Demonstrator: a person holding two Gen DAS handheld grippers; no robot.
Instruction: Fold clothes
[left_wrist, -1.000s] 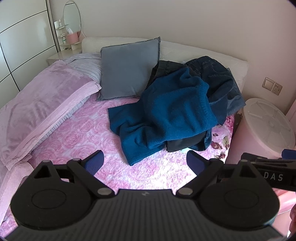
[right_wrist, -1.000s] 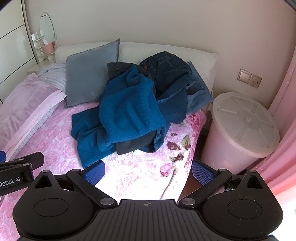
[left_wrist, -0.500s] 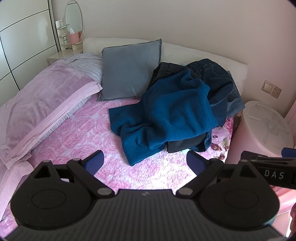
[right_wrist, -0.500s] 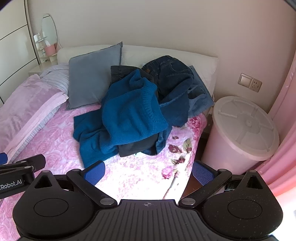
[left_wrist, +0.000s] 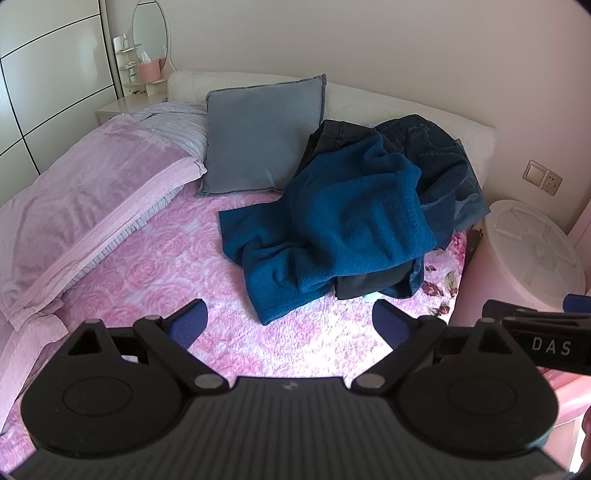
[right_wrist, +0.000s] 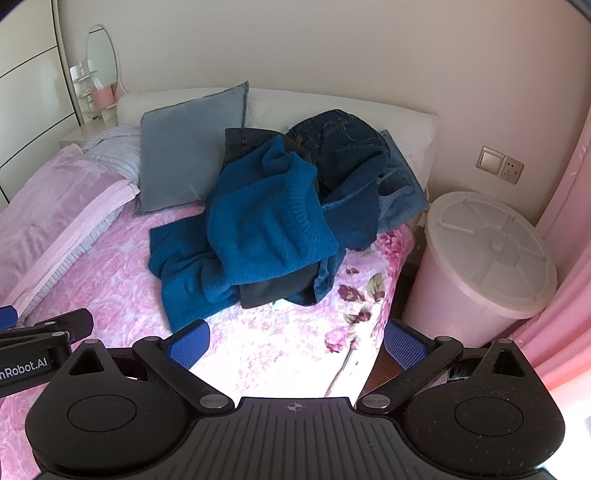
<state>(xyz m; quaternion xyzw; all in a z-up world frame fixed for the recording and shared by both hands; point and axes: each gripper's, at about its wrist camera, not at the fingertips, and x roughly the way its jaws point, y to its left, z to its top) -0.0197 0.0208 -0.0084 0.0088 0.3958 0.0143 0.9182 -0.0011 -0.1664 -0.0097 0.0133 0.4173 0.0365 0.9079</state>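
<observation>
— Where's the thick teal-blue knitted sweater (left_wrist: 354, 218)?

— Crumpled atop dark denim jeans (left_wrist: 436, 162) on the pink rose-patterned bedspread (left_wrist: 147, 273), by the grey-blue square cushion (left_wrist: 258, 136).

— How will it handle?

— Likely soft, bulky and grippy. I'd pinch its near hem.

— Tongs?

— Left tongs (left_wrist: 290, 319) and right tongs (right_wrist: 295, 339) both spread apart, empty, short of the pile.

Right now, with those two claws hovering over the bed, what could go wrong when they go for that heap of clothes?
The blue sweater lies draped over the dark jeans and a black garment, so a pinch may lift several at once. The heap sits near the bed's edge beside the pink bin; a tug could drag pieces off. Both the left gripper and right gripper are open and empty, well short of the pile.
</observation>
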